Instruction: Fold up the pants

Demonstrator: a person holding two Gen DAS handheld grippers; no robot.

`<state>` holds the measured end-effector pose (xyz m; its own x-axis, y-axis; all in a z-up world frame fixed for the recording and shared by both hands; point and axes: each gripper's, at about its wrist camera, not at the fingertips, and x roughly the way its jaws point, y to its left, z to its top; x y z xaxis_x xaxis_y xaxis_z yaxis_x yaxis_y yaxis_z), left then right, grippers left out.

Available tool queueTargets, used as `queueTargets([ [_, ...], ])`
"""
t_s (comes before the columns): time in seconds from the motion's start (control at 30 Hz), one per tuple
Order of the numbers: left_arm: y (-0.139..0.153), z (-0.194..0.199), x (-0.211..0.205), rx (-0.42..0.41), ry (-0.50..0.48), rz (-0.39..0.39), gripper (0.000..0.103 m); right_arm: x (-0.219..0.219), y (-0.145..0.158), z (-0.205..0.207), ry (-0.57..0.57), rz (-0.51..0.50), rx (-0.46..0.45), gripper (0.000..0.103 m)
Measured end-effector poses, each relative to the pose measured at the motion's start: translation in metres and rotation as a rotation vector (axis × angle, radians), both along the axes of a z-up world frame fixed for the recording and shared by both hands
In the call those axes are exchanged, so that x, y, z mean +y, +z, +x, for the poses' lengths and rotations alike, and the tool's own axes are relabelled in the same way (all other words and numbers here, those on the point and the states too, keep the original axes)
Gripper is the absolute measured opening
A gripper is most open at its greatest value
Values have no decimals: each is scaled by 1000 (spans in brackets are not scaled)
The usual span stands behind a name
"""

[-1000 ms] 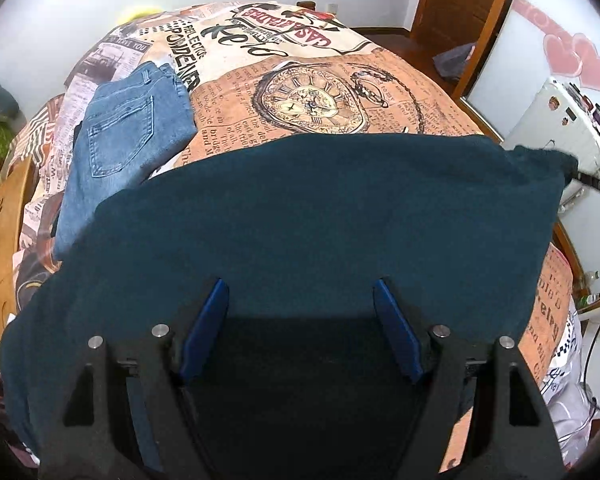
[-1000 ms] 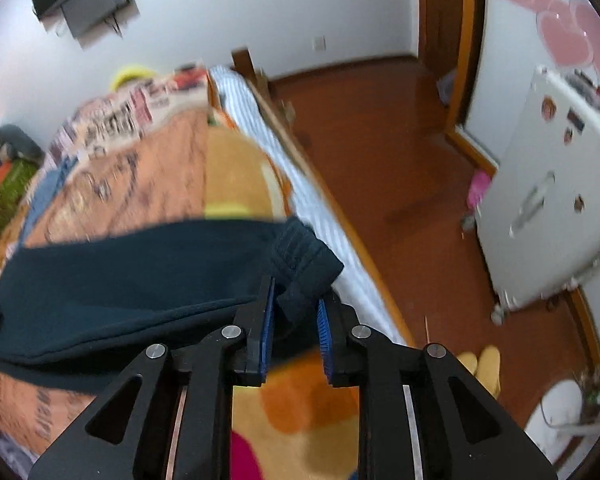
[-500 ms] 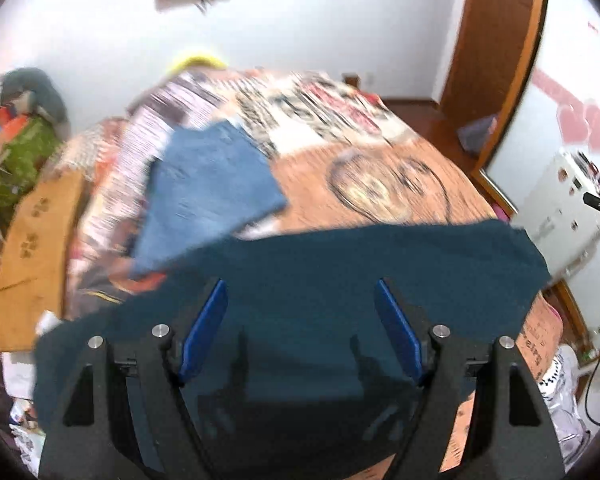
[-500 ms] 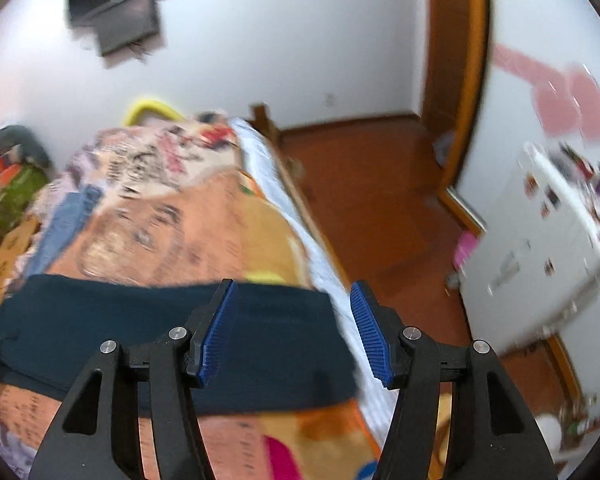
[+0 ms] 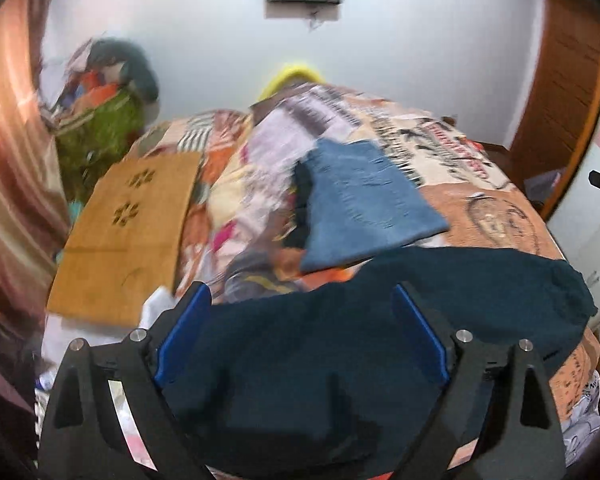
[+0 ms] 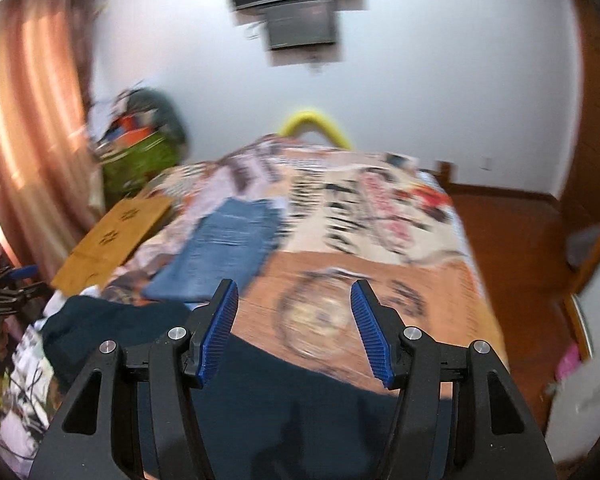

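Left wrist view: left tongs (image 5: 300, 336) stand wide, nothing pinched, the dark teal pants (image 5: 380, 320) lying flat beneath them on the bed (image 5: 500, 216); the jaws have just been opening, and the cloth sits under the gap, not clamped in it.
Right wrist view: right tongs (image 6: 294, 332) spread about half wide and bare, jaws having just been opening too, with the same pants (image 6: 280, 412) spread below them.
Where the pants lie: across the near part of the bed, one end close to the right-hand bed edge, the other toward the near left corner.
Step in hand: a fold looks freshly laid down (both tongs let go, so I judge the next grip is being lined up).
Doing it well: take both far corners evenly, lift only enough to clear, and lay edge onto edge so the layers stay square.
Neighbour: folded jeans (image 5: 364, 204) just beyond the pants, near their far edge; keep the fold from dragging into them.
Edges: right bed edge (image 6: 476, 264) drops to wooden floor; cardboard (image 5: 128, 236) lies at the left side.
Open room: bare bedspread beyond the pants, right of the jeans.
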<state>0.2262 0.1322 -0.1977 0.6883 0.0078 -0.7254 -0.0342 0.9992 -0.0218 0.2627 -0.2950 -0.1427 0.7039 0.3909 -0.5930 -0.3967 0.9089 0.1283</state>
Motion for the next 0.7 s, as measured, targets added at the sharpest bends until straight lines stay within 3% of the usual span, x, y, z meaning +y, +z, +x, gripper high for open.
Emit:
queueTargets([
  [0.1, -17, 0, 36, 20, 52, -17, 92, 56, -11, 17, 92, -12, 6, 65],
  [0.4, -87, 18, 111, 155, 131, -25, 88, 163, -71, 56, 274, -88, 124, 65],
  [0.47, -100, 24, 120, 191, 144, -7, 81, 179, -84, 66, 289, -97, 167, 65],
  [0.6, -125, 42, 138, 278, 141, -79, 68, 196, -113, 86, 320, -92, 270, 65],
  [0.7, -135, 52, 139, 305, 126, -86, 61, 208, -135, 98, 355, -99, 362, 65],
])
